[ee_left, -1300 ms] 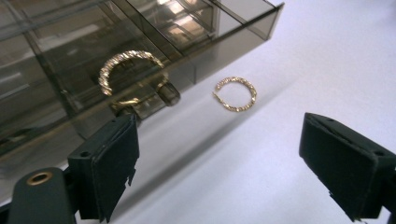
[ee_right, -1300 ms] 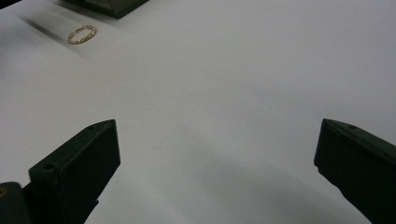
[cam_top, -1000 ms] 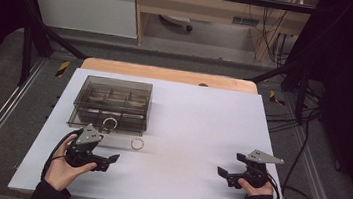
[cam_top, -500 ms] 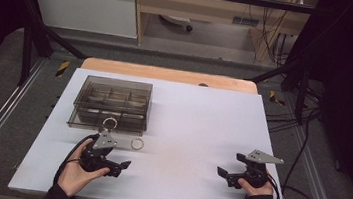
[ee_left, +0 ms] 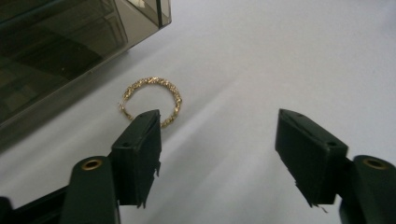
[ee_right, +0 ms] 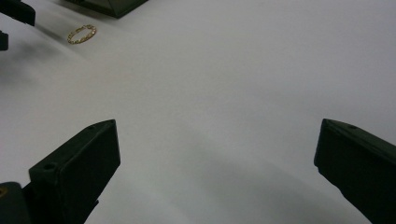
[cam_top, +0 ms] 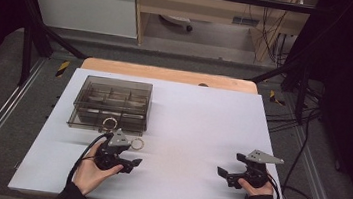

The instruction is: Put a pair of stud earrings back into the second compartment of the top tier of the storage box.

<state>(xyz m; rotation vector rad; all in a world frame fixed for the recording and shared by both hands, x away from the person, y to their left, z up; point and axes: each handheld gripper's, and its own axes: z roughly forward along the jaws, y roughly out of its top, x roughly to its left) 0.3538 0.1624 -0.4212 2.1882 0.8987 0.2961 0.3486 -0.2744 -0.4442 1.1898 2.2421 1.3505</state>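
Left gripper view, gold ring (ee_left: 152, 100) beside spread hand-held gripper (ee_left: 219, 140) jaws

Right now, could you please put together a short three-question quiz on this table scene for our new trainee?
1. True or false: the gold ring lies on the white table, outside the smoky compartment box.
2. Multiple choice: how do the jaws of the left gripper stand? A) shut on the ring B) open, with the ring just beyond one jaw C) shut on nothing
3. Fill in: the right gripper is ____, with bare table between its jaws.

Key: 1 true; 2 B; 3 open.
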